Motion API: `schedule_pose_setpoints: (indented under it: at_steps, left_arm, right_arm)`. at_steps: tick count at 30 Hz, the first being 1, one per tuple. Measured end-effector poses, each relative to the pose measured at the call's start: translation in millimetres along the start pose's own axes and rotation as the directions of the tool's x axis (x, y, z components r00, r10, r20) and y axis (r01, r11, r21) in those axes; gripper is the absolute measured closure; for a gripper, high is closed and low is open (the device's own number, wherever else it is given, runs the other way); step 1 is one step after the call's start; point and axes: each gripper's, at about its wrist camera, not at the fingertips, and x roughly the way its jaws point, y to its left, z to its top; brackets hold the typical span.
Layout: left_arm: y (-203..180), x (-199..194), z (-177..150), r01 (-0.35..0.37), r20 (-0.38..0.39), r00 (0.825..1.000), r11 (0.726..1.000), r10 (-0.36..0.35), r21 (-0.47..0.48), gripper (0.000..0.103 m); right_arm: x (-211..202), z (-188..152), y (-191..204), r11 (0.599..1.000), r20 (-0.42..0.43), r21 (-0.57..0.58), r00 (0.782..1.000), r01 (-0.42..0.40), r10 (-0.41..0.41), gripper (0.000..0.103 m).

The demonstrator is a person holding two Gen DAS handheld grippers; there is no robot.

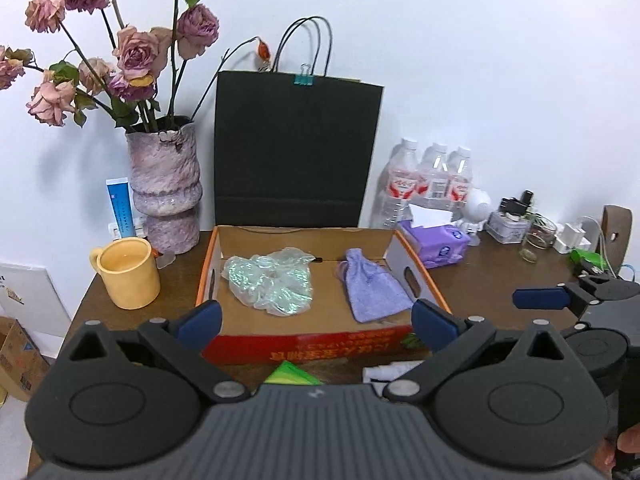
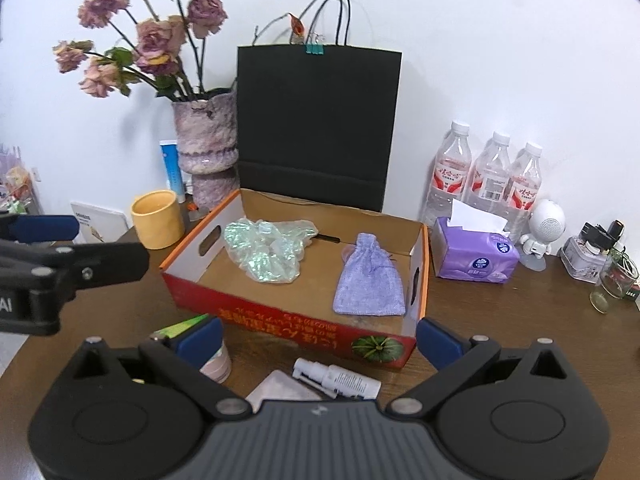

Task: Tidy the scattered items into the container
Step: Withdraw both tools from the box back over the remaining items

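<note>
Both grippers hover at the near edge of the brown tabletop (image 2: 500,312), the left gripper (image 1: 316,318) and the right gripper (image 2: 318,338) each with jaws spread wide and nothing between them. The cardboard box (image 2: 280,320) sits ahead of them; inside lie an iridescent plastic bag (image 2: 266,254) toward the left and a lilac drawstring pouch (image 2: 370,280) toward the right, apart from each other. Outside the box, just before its front wall, lie a white spray bottle (image 2: 336,378), a green packet (image 2: 182,326), a pinkish tape-like roll (image 2: 218,362) and a pale flat piece (image 2: 276,390) partly hidden by the gripper body, so by my reading the tidying is partway.

The bottle looks light, rigid and smooth (likely to roll or slip), so a grip across its middle seems safest. The packet looks thin and flat; taking it by an edge would probably work better than pinching it from above. The roll looks stiff enough to pinch across its sides.

The tabletop is crowded: a yellow mug (image 1: 128,274), a vase of dried roses (image 1: 166,184), a black paper bag (image 1: 294,148), water bottles (image 2: 486,178), a tissue pack (image 2: 474,256) and a glass jar (image 2: 612,286) stand near a plain white wall
</note>
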Motion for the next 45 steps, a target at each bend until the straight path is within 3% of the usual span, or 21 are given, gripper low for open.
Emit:
schedule_pose_setpoints:
  at_steps: [9, 20, 45]
  left_arm:
    - [-6.2, -38.1, -15.9, 0.044, 0.031, 0.999, 0.999, -0.044, -0.021, 0.0]
    - [-10.9, -73.5, -48.3, 0.059, 0.065, 0.996, 0.998, -0.059, 0.011, 0.0]
    - [-26.3, -130.7, -119.5, 0.057, 0.125, 0.99, 0.998, -0.058, 0.011, 0.0]
  right_arm:
    - [-39.7, -21.1, 3.7, 0.999, 0.054, 0.015, 0.998, -0.035, 0.034, 0.0]
    - [-72.4, -49.2, 2.0, 0.999, 0.077, 0.044, 0.997, 0.002, -0.005, 0.0]
    - [-131.5, -125.0, 20.5, 0.999, 0.152, 0.014, 0.988, -0.031, 0.029, 0.0]
